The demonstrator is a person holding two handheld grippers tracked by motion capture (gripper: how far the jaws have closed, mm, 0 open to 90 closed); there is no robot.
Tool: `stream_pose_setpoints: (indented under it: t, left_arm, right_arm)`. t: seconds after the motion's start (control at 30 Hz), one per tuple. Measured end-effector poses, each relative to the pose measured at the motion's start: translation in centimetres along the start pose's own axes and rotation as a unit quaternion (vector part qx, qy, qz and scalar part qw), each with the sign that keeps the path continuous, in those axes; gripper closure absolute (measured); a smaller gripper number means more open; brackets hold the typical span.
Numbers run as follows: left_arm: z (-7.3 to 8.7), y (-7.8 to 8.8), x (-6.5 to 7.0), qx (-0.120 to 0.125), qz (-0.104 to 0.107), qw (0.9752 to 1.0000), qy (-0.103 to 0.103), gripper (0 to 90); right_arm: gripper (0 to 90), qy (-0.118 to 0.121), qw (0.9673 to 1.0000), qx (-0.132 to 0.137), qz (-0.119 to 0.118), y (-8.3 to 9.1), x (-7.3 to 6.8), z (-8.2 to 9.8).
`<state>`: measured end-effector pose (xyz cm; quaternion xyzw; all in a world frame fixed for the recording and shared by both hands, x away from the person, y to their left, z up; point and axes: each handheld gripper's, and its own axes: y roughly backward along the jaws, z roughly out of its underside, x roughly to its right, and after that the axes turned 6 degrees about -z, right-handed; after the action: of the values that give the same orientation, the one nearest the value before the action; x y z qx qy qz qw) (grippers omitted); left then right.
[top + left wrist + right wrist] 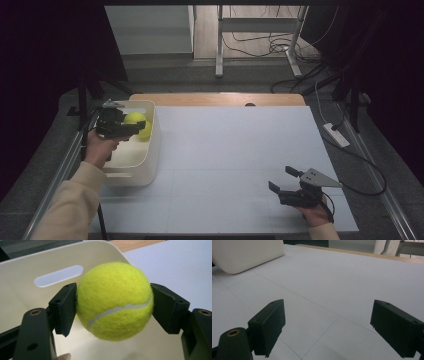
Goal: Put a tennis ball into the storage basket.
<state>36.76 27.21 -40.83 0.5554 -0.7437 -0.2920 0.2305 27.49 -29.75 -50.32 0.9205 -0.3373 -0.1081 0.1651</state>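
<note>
A yellow tennis ball (pixel 115 302) sits between the black jaws of my left gripper (pixel 113 306), with both pads pressed against its sides. In the high view that left gripper (pixel 140 125) hovers over the inside of a white bin (pixel 151 150) at the table's left, and the tennis ball (pixel 135 118) shows yellow above and below the jaw. The bin's wall (pixel 25 277) with its handle slot (pixel 58 275) rises behind the ball. My right gripper (pixel 280 178) rests low over the white table near the front right, open, with nothing between its jaws (pixel 327 322).
A white mat (pixel 235 160) covers the table, with a strip of wood (pixel 220 99) along the far edge. The bin's rounded corner (pixel 244 255) appears far off in the right gripper view. Cables and a power strip (pixel 336 134) lie on the floor to the right.
</note>
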Motion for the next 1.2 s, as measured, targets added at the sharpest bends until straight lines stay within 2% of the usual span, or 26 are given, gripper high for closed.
stream_pose_setpoints:
  t: [0.17,0.4,0.53,0.57,0.6,0.63,0.7,0.87,1.2]
  left_arm:
    - [0.1,-0.1,-0.1,-0.006,0.000,1.0000,-0.001,26.8]
    - [0.0,0.2,-0.2,-0.002,-0.002,1.0000,0.005,26.7]
    - [0.0,0.2,-0.3,0.000,-0.010,0.9999,0.012,25.9]
    - [0.0,0.2,-0.3,0.000,-0.010,0.9999,0.012,24.1]
    - [0.0,0.3,-0.3,0.007,-0.013,0.9997,0.019,17.2]
    - [-0.1,0.4,-0.4,0.011,-0.011,0.9995,0.027,17.2]
    - [-0.3,0.8,-0.5,0.018,0.004,0.9989,0.042,11.7]
    - [-0.3,1.3,-0.4,0.033,0.027,0.9983,0.040,6.8]
    - [-0.1,1.9,0.0,0.055,0.048,0.9966,0.038,6.0]
  right_arm:
    - [12.5,0.001,1.0000,0.001,0.001,-0.1,-0.1,0.0]
    - [12.5,0.001,1.0000,0.001,0.001,-0.1,-0.1,0.0]
    - [12.5,0.001,1.0000,0.001,0.000,-0.1,-0.1,0.0]
    - [12.5,0.001,1.0000,0.001,0.000,-0.1,-0.1,0.0]
    - [12.5,0.001,1.0000,0.001,0.001,-0.1,-0.1,0.0]
    - [12.5,0.001,1.0000,0.001,0.001,-0.1,-0.1,0.0]
    - [12.5,0.001,1.0000,0.001,0.001,-0.1,-0.1,0.0]
    - [12.5,0.001,1.0000,0.001,0.001,-0.1,-0.1,0.0]
    - [12.5,0.003,1.0000,0.000,-0.001,-0.1,-0.1,-0.1]
